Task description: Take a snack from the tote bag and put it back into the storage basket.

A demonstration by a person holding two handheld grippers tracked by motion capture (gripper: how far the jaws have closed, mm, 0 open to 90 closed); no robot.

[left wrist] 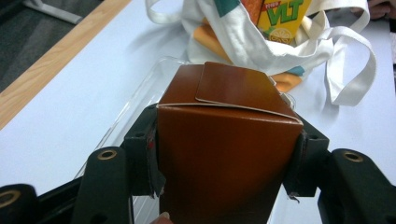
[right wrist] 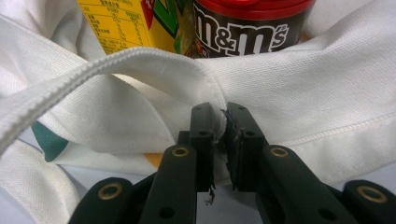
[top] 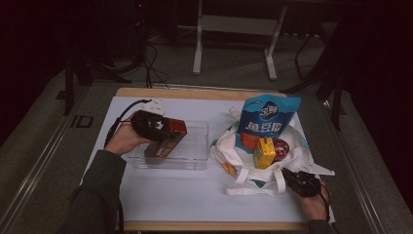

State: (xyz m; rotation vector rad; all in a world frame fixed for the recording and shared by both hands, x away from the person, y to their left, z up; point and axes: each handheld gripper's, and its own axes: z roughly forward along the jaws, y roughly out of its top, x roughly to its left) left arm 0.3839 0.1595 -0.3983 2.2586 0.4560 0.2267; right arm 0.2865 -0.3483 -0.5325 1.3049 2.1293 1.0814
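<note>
left gripper (top: 157, 127): jaws clamped on both sides of brown carton (top: 165, 140), over clear tray (top: 197, 163)
carton axis: long axis runs away from the jaws, tilted down into tray
right gripper (right wrist: 223, 125): jaws pinch white bag (right wrist: 289, 88) rim
right gripper view: M&M's tub (right wrist: 247, 23) and yellow juice box (right wrist: 116, 25) behind the pinched rim
high view: blue snack pouch (top: 265, 119) upright in bag

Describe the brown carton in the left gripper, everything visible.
The glossy brown cardboard carton is box-shaped, with a folded top flap whose edge lifts slightly. No print shows on the faces in view. The left gripper is shut on it, black jaws pressing on two opposite sides. In the high view the carton tilts, its lower end down inside the clear plastic rectangular tray on the white table cover; whether it touches the tray floor cannot be told. It looks undented.
</note>
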